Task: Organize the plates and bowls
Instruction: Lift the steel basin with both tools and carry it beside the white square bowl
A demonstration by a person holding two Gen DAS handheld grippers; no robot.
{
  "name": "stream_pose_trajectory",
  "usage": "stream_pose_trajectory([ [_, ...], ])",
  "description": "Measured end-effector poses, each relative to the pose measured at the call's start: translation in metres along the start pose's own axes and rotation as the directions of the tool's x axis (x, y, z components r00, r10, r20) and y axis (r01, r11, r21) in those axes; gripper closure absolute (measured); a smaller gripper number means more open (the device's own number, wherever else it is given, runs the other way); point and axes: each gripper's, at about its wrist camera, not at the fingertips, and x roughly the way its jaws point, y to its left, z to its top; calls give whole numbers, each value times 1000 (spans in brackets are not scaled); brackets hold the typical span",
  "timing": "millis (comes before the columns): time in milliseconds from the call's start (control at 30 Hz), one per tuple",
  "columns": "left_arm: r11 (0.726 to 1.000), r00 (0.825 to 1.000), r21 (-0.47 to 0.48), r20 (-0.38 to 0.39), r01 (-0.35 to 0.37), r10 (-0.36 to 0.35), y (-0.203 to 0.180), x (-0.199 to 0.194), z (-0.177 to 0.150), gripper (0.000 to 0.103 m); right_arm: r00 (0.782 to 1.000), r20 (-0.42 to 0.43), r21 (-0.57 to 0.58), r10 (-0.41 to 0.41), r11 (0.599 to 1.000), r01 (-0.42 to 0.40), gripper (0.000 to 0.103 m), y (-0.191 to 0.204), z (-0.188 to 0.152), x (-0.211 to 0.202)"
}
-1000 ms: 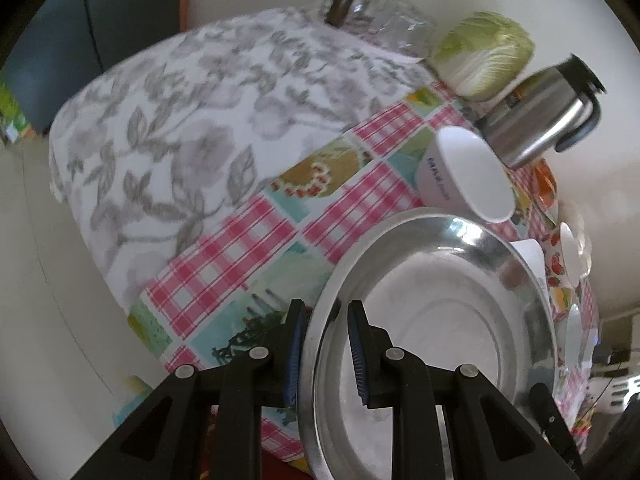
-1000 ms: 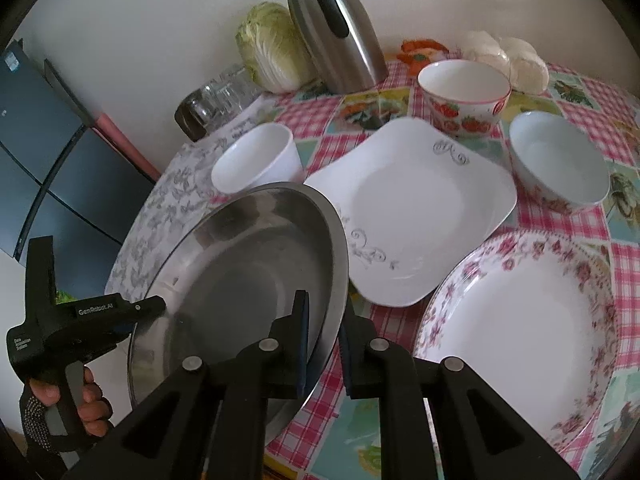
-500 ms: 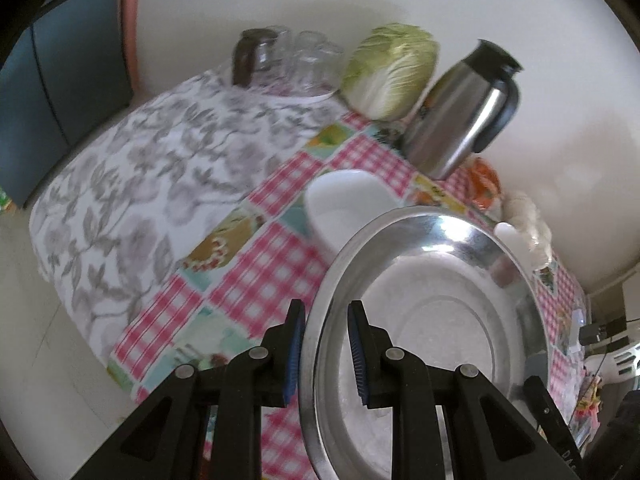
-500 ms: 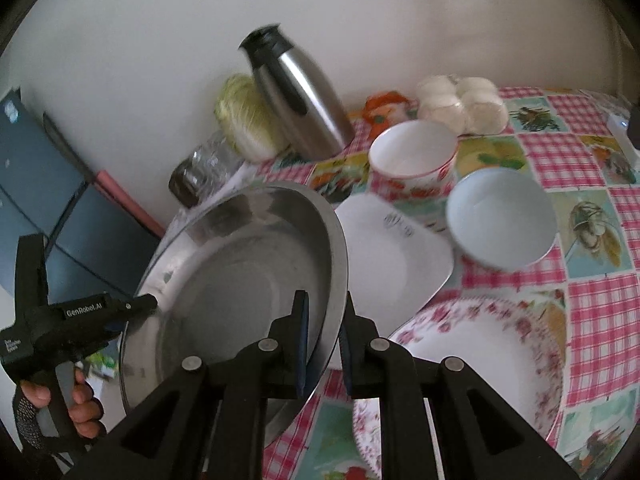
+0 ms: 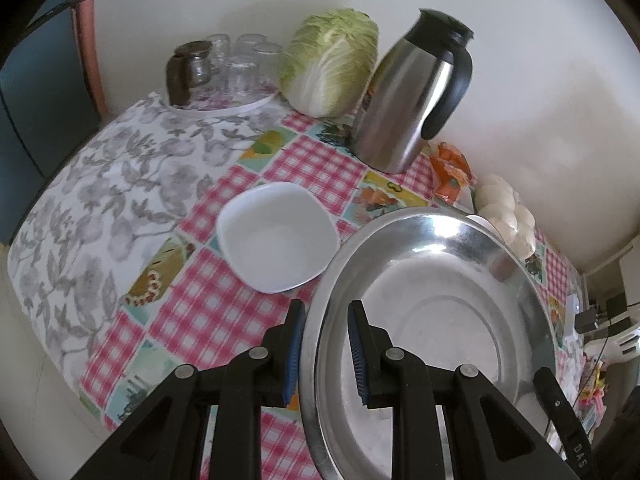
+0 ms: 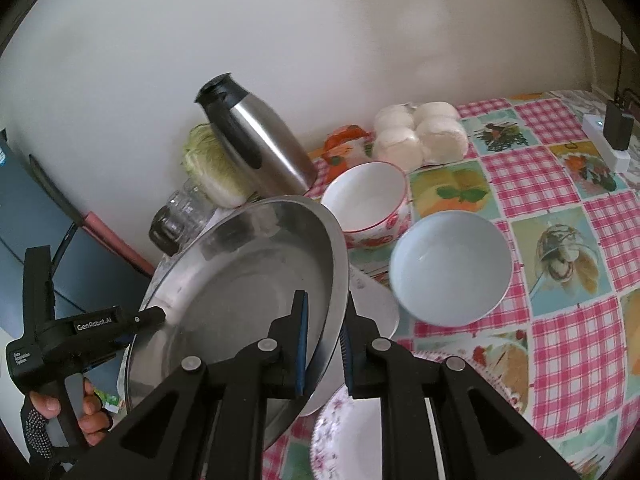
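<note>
Both grippers hold one large steel basin [image 5: 436,320] by its rim, lifted and tilted above the table. My left gripper [image 5: 324,354] is shut on its near-left rim. My right gripper [image 6: 324,350] is shut on the opposite rim of the basin [image 6: 248,300]. A white square bowl [image 5: 276,236] sits on the table left of the basin. In the right wrist view a strawberry-patterned bowl [image 6: 366,200], a pale blue bowl [image 6: 450,268], a white square plate [image 6: 374,300] and a floral plate [image 6: 348,440] lie on the checked cloth.
A steel thermos jug [image 5: 412,100], a cabbage [image 5: 330,64] and a tray of glasses [image 5: 224,68] stand along the back wall. White buns [image 6: 420,134] and an orange packet [image 6: 344,144] lie behind the bowls. A power strip [image 6: 606,140] sits at far right.
Both grippers have lifted the basin higher and carried it to the right; the square plate is now mostly hidden beneath it, and the white square bowl is uncovered.
</note>
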Motion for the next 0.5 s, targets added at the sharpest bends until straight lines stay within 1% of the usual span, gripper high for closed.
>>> stream_pose_trajectory([
  [233,1000,998,11,-49,29,-29,-12,27,2,79,999,-20,27,-30,999,30,87,-19,6,14],
  [500,1000,997,15,-80,-8,9,-3,48,0,78,993,-87,-2,-75,997,75,86,-19,-3,42],
])
